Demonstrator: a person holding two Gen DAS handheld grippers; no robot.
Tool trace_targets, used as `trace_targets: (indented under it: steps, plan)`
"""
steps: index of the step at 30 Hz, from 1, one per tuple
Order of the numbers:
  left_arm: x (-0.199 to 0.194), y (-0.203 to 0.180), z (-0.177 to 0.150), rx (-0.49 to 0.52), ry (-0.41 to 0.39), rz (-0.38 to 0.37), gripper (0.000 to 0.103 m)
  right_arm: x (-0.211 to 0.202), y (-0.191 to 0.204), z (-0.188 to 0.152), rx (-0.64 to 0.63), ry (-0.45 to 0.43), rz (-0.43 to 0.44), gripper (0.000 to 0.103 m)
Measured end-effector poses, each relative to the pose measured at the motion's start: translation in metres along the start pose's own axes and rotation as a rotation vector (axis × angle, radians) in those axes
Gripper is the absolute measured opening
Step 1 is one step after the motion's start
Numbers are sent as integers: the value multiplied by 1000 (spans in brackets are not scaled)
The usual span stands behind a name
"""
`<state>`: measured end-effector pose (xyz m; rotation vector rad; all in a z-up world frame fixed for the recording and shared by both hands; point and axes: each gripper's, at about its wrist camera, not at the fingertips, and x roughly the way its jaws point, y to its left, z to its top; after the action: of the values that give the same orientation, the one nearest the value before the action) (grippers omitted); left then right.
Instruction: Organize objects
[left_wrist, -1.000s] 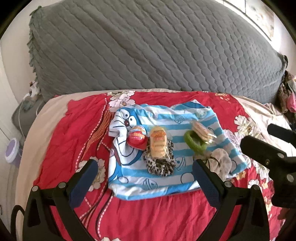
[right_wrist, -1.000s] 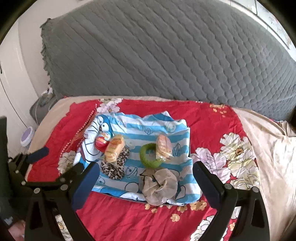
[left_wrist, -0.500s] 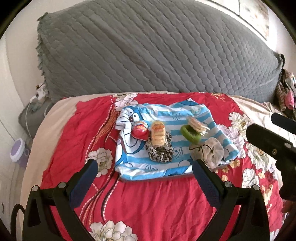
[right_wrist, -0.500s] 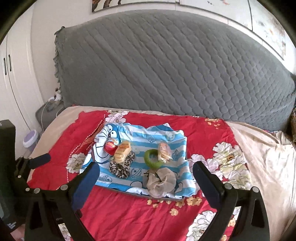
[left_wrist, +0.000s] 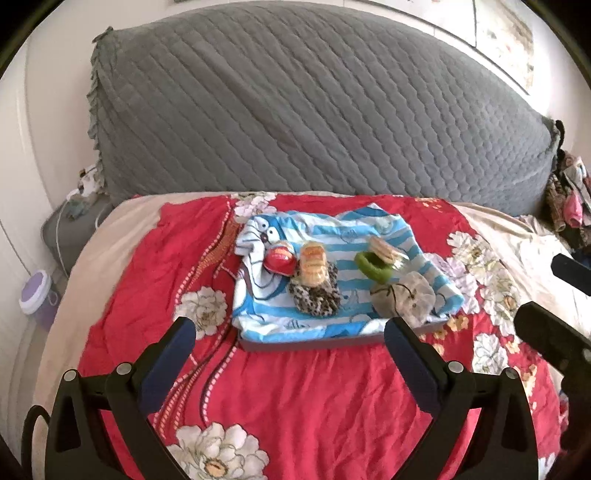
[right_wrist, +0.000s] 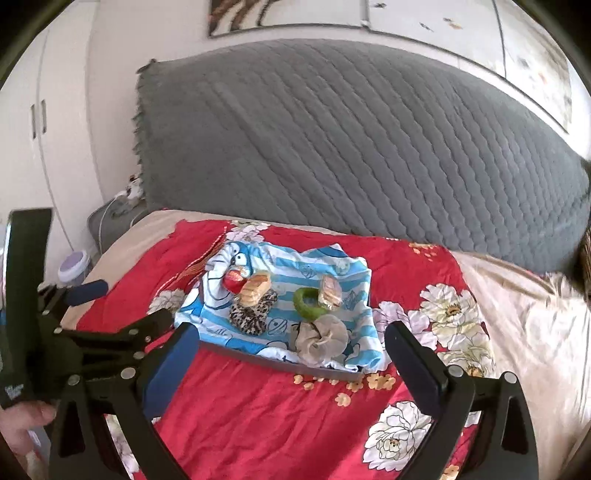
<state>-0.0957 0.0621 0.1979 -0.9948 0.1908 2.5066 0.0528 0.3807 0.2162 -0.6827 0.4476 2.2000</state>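
A blue striped cartoon cloth (left_wrist: 369, 225) (right_wrist: 343, 269) covers a flat grey board (left_wrist: 314, 343) (right_wrist: 280, 365) on the bed. On it lie a red egg-shaped toy (left_wrist: 280, 258) (right_wrist: 233, 282), a wrapped pastry (left_wrist: 313, 266) (right_wrist: 255, 288) on a leopard scrunchie (left_wrist: 317, 299) (right_wrist: 251, 317), a green ring (left_wrist: 371, 266) (right_wrist: 306, 306), a second wrapped snack (left_wrist: 386, 250) (right_wrist: 330, 291) and a beige scrunchie (left_wrist: 404, 297) (right_wrist: 321, 338). My left gripper (left_wrist: 288, 339) and right gripper (right_wrist: 291, 339) are both open and empty, held back from the board's near edge.
The bed has a red floral quilt (left_wrist: 295, 398) (right_wrist: 288, 413) and a large grey quilted headboard cover (left_wrist: 314, 110) (right_wrist: 351, 147). A purple-lidded container (left_wrist: 35, 295) stands on the floor at left. Clothes (left_wrist: 569, 199) pile at the right.
Both grippers have pulled back and up from the bed. The objects on the cloth look smaller and farther away and have not moved.
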Motion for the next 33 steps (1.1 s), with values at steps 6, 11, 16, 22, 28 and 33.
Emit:
trace_targets:
  steps: [6,11,16,22,28,33]
  plan:
    - [-11,-6,-22,18,-38,-1,102,-7,5,-10,3,-14,7,101]
    - [-13,-8,-37,-11,-42,7,102,-7,-2,-18,31,-4,-4,101]
    - [-10,-8,-56,-19,-24,21,102,-3,-4,-35,30,13,-22,101]
    - [2,0,-80,-81,17,22,102,7,-5,-62,38,47,-29,102]
    - [7,-3,-96,-85,24,46,102,17,-6,-87,30,70,-39,102]
    - [10,-3,-105,-116,52,47,102,24,-6,-107,19,97,-39,102]
